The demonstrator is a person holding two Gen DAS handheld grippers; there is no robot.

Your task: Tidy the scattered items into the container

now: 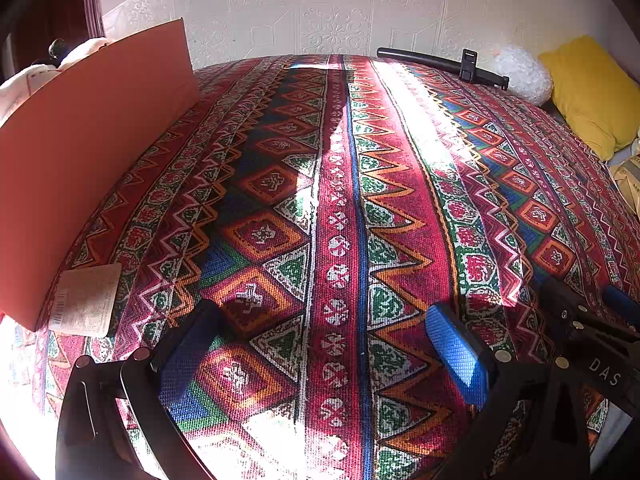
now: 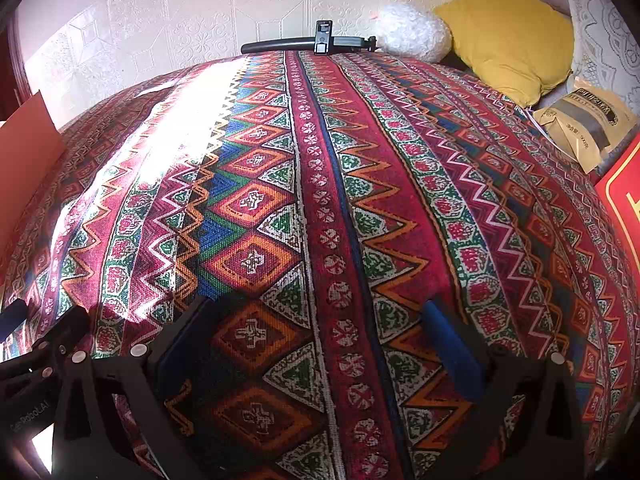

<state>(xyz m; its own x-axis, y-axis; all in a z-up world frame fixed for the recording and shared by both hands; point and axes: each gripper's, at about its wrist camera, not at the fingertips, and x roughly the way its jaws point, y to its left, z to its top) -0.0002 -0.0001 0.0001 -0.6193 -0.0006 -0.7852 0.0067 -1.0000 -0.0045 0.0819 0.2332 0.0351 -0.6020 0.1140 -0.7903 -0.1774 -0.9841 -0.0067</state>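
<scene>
left hand-held gripper [image 1: 328,344]: released, nothing between pads | right hand-held gripper [image 2: 320,340]: released, nothing held | orange box [image 1: 88,152]: on patterned bed cover [image 1: 360,200], 10 o'clock in left view | black stick [image 2: 308,44]: 12 o'clock, far edge

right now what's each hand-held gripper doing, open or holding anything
Left hand-held gripper: open, nothing between its fingers, only the patterned cloth below.
Right hand-held gripper: open, holding nothing.
</scene>
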